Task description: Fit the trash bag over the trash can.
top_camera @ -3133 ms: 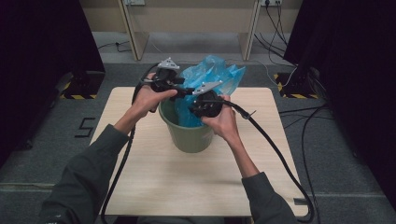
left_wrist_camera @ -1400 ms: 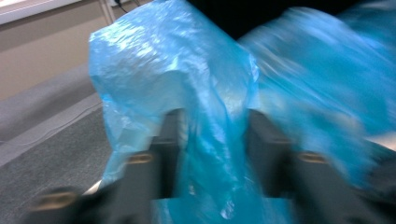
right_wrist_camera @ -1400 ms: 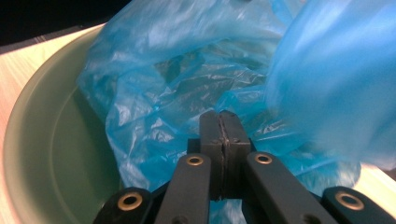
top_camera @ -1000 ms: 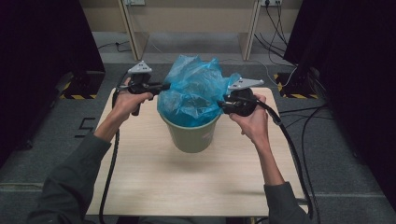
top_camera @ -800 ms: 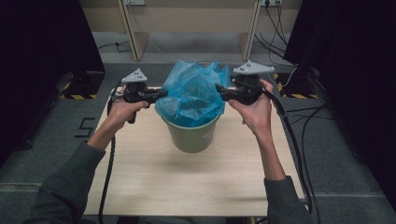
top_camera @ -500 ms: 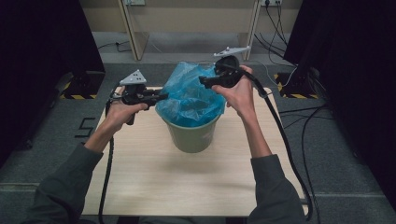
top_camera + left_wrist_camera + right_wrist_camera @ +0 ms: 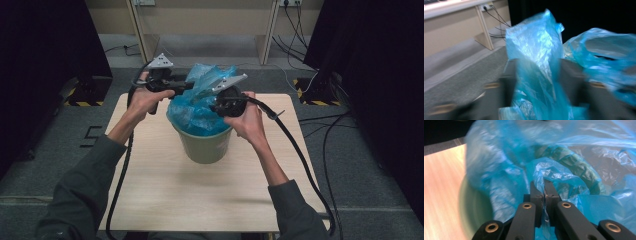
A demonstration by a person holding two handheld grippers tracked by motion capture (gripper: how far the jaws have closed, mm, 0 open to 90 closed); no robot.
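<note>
Currently lining green bin (image 7: pixel 205 142) at table (image 7: pixel 200 200) centre with blue bag (image 7: pixel 197 112). Right gripper (image 7: pixel 544 192) clamped on bag film; left gripper (image 7: pixel 186 88) parted around film, jaws just opening. Next: stretch film over near rim.

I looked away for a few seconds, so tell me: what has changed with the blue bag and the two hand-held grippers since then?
The right gripper has swung in from the bucket's right side, and its jaws have just closed on a fold of the blue bag. The left gripper came in towards the bag's far edge; its jaws have just been opening, with bag film between them. The green bucket stayed in place on the wooden table.
</note>
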